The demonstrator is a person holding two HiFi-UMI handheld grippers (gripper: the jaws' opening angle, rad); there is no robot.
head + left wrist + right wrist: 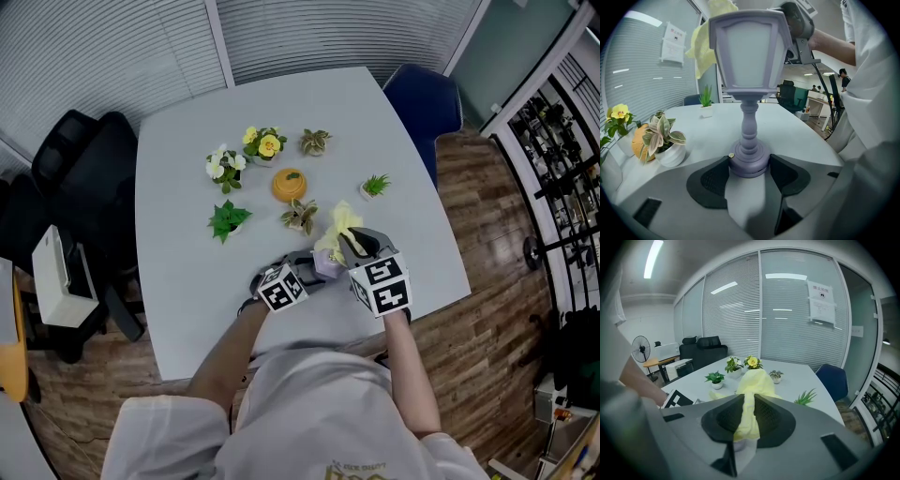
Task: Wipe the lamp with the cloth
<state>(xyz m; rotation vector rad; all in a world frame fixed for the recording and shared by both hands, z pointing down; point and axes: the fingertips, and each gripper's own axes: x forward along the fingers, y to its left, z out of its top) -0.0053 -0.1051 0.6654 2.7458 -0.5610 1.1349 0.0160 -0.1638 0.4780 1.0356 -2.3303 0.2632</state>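
Table: white, with rounded corners (187, 309); it fills the middle of the head view.
On the table: small potted plants (227, 220) and an orange pot (290, 185), grouped in the upper middle of the head view, apart from the lamp.
Room: grey blinds (112, 56) behind glass walls along the top of the head view; wooden floor (497, 216) at the right.
Seats: a blue chair (422, 103) at the table's upper right corner; black chairs (84, 169) at the left edge.
Wall: a paper sheet (821, 302) is stuck on the glass, at the upper right of the right gripper view.
Lamp: pale purple (749, 84), shaped like a lantern, with white panels in the head, a turned stem and a round base. It stands upright.
Lamp place: on the table near its lower edge in the head view, between the two grippers.
Left gripper: its jaws (749, 161) are clamped on the lamp base, one dark pad pressing each side.
Right gripper: its jaws (747, 399) are closed on the cloth, which sticks out above the pads.
Cloth: light yellow and soft (752, 380), bunched into a peak.
Cloth place: at the upper left of the lamp head in the left gripper view; whether it touches the lamp I cannot tell.
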